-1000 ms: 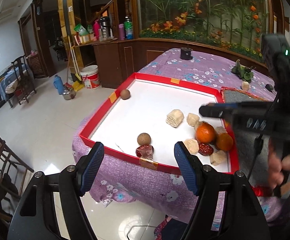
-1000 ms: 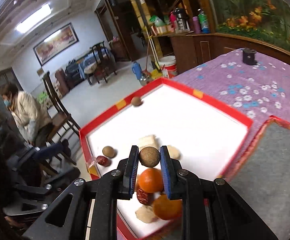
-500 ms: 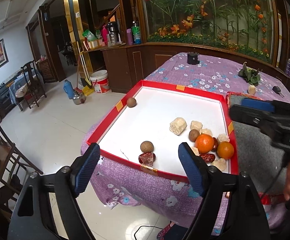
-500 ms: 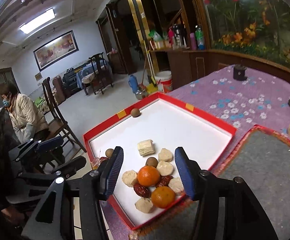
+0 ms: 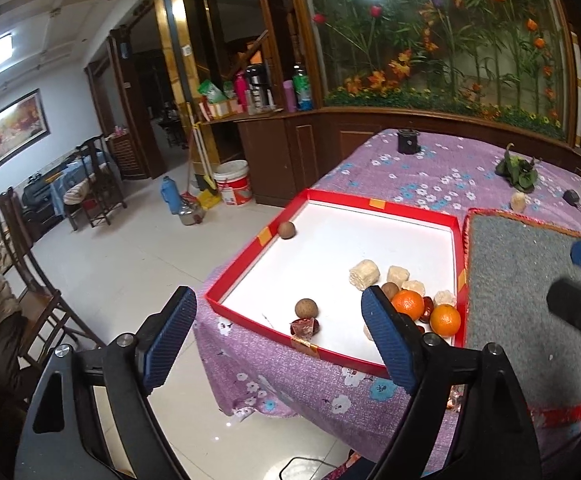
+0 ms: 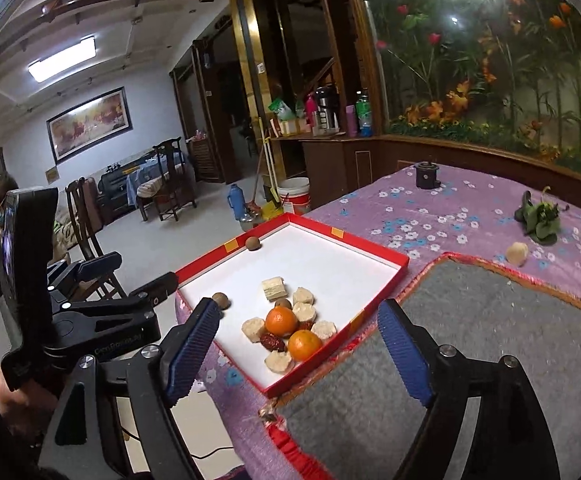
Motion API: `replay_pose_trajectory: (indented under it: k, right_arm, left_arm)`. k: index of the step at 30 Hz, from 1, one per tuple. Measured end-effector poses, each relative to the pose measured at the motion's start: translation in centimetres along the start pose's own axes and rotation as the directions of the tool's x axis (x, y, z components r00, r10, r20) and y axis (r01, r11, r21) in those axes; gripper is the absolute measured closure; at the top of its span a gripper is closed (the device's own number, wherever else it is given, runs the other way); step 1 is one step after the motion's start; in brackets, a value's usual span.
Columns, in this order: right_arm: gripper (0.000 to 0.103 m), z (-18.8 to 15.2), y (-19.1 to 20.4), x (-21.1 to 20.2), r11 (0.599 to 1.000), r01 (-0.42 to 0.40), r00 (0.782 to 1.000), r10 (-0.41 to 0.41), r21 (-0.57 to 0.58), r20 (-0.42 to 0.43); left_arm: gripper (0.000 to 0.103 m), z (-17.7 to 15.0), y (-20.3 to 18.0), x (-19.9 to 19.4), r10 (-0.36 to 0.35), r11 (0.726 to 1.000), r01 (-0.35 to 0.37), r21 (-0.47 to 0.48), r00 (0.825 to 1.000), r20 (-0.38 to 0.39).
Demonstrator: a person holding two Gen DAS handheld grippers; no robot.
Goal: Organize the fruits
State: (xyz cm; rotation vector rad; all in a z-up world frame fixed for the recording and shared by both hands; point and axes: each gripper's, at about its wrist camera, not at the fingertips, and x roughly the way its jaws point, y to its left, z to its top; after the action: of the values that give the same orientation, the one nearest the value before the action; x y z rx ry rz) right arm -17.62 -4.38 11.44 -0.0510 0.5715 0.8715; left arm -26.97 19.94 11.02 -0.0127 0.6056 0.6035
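Observation:
A red-rimmed white tray lies on the purple flowered table. Near its right front corner sit two oranges, several pale cut chunks, dark red dates and a brown round fruit. Another brown round fruit lies by a wrapped red sweet at the front rim, and one at the far left rim. My left gripper is open and empty, held off the table's front edge. My right gripper is open and empty, back above the tray's corner and the mat.
A grey mat with a red border lies right of the tray. On the cloth behind are a black cylinder, a green leafy bunch and a loose pale chunk. Chairs and a seated person stand to the left.
My right gripper let go of a brown round fruit beside the oranges, opened wide and drew back from the tray. My left gripper also pulled back and away from the table.

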Motion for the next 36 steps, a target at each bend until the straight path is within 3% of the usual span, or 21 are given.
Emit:
replay_pose_trajectory:
  k: [11, 23, 36]
  right_arm:
    - [0.018, -0.4, 0.0, -1.2, 1.000, 0.029, 0.999, -0.029, 0.008, 0.014]
    - [0.018, -0.9, -0.5, 0.0, 0.999, 0.030, 0.999, -0.030, 0.025, -0.021]
    - [0.018, -1.0, -0.1, 1.2, 1.000, 0.021, 0.999, -0.020, 0.020, -0.043]
  left_arm:
    - [0.018, 0.0, 0.1, -0.8, 0.009, 1.000, -0.010, -0.025, 1.000, -0.020]
    - [0.018, -0.2, -0.2, -0.4, 0.001, 1.000, -0.001, -0.010, 0.999, -0.052]
    - [0.018, -0.3, 0.0, -0.2, 0.023, 1.000, -0.024, -0.005, 0.999, -0.038]
